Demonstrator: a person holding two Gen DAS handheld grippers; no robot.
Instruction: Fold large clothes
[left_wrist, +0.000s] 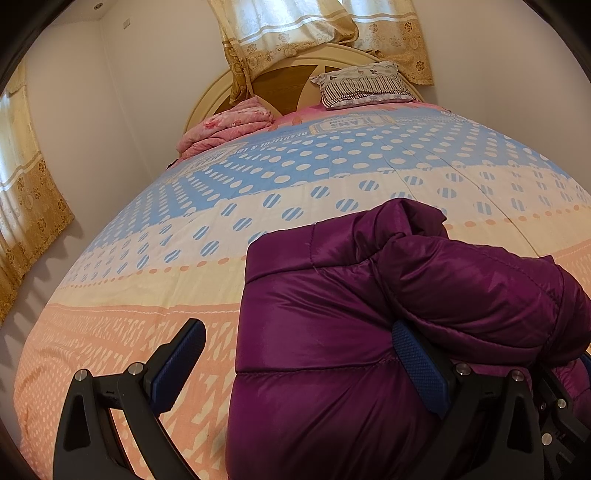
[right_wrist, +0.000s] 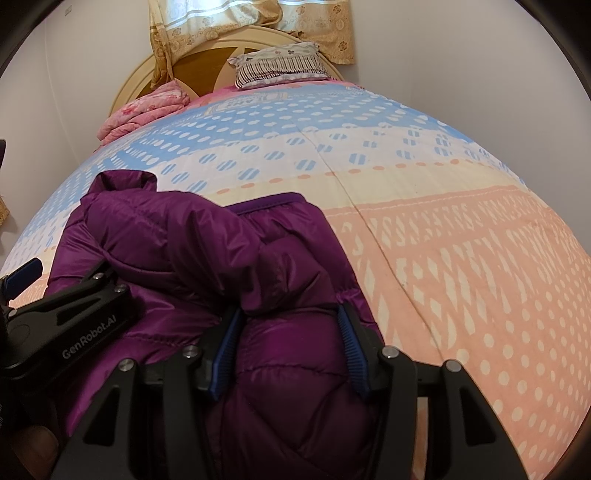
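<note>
**Purple puffer jacket, bundled at the near edge of the bed**

Quilted purple jacket of glossy padded fabric, stitched in wide horizontal channels. Folded over on itself into a thick, puffy bundle, one padded layer heaped across the top. Lies on the patterned bedspread at the near end, well apart from the pillow at the far end. Darker purple trimmed edge showing at the far side of the bundle in the right wrist view.

The purple jacket runs off both views' bottom edges.
</note>
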